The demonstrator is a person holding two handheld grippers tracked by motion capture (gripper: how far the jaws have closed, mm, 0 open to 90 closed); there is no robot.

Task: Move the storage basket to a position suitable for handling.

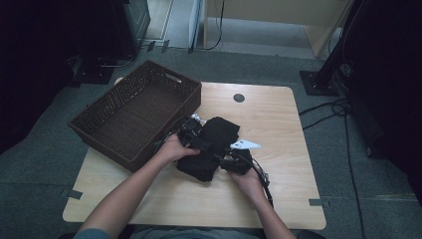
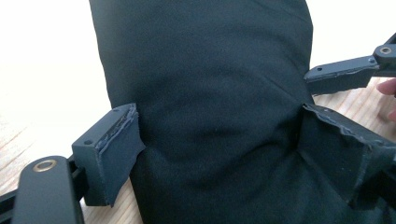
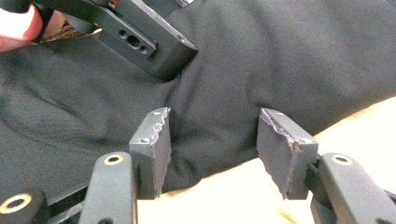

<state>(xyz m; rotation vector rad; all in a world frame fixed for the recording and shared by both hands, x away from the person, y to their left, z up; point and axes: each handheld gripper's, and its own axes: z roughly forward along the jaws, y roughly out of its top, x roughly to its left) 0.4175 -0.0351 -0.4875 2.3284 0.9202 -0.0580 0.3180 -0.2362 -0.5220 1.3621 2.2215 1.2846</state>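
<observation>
The cloth (image 1: 211,147), a dark folded bundle, lies on the wooden table (image 1: 278,129) near its middle, just right of the wicker basket (image 1: 134,112). Its long axis runs from the near left edge away toward the far right, slightly slanted across the table. The left gripper (image 1: 195,139) sits at the cloth's left flank, and in the left gripper view its jaws are spread wide with the fabric (image 2: 205,102) bulging between them; the pads look released, not biting. The right gripper (image 1: 234,162) is at the near right corner; in the right gripper view its jaws straddle the cloth's (image 3: 233,70) edge, half apart, and I cannot tell whether they pinch it. The basket stands close on the left, open and angled.
</observation>
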